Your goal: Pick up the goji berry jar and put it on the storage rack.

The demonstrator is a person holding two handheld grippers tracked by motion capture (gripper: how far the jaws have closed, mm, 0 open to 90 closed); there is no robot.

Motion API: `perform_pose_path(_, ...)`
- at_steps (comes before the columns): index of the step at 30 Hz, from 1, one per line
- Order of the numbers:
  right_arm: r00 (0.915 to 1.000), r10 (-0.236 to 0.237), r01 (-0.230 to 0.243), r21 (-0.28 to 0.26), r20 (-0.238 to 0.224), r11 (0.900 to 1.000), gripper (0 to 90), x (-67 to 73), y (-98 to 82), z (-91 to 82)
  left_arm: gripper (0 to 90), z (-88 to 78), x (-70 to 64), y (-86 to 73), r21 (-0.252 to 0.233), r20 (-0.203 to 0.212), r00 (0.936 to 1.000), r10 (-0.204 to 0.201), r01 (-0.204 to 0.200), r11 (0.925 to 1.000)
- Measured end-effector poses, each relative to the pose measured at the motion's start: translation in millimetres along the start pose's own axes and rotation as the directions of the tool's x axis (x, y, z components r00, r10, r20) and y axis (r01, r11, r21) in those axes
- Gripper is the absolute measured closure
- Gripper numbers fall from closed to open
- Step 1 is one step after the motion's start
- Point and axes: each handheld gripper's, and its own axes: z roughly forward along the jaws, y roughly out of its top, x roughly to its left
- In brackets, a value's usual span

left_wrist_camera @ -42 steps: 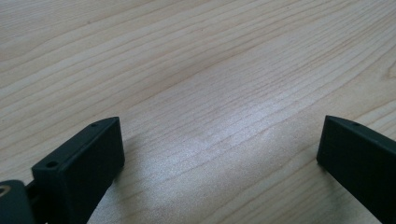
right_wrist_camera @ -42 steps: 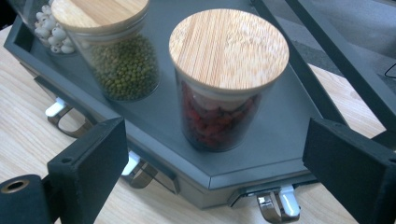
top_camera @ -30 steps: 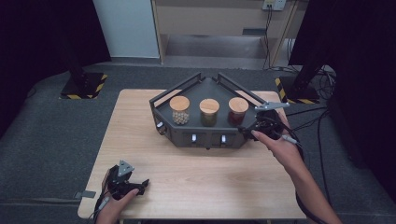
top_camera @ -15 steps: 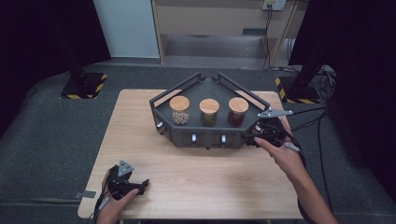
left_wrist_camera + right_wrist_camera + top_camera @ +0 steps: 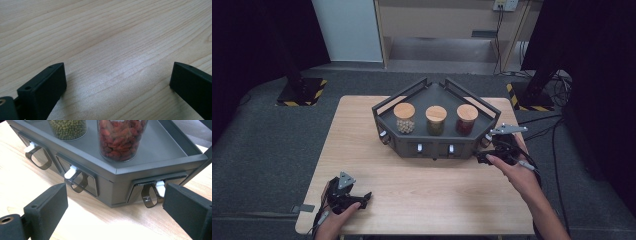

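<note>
A dark grey angular rack (image 5: 434, 95) stands at the back middle of the wooden table and carries three wooden-lidded jars: pale beans (image 5: 404, 118), green beans (image 5: 435, 120), red berries (image 5: 466, 119). My right gripper (image 5: 484, 156) is at the rack's right front corner. In the right gripper view it (image 5: 115, 202) is open and faces a small drawer with a white tab (image 5: 160, 188) and a smoky loop handle (image 5: 147, 197), which sits just inside the right jaw. My left gripper (image 5: 362, 199) rests near the table's front left, open (image 5: 117, 80) over bare wood.
Two more drawers with white tabs (image 5: 70, 171) and loop handles line the rack's front face. The table (image 5: 427, 190) has bare wood between the rack and the front edge. Black stands and cables sit on the floor beyond the table's right side.
My right gripper has dropped a little and come closer to the rack's right front corner. The left gripper has stayed put.
</note>
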Motion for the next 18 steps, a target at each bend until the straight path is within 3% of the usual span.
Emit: perform_pose_path(18, 0.9998, 0.018, -0.018, 0.012, -0.007, 1.0, 5.9, 2.7, -26.8, 0.4, 0.0, 0.0, -0.2, -0.1, 0.0, -0.001, 1.0, 0.0, 0.0, 1.0)
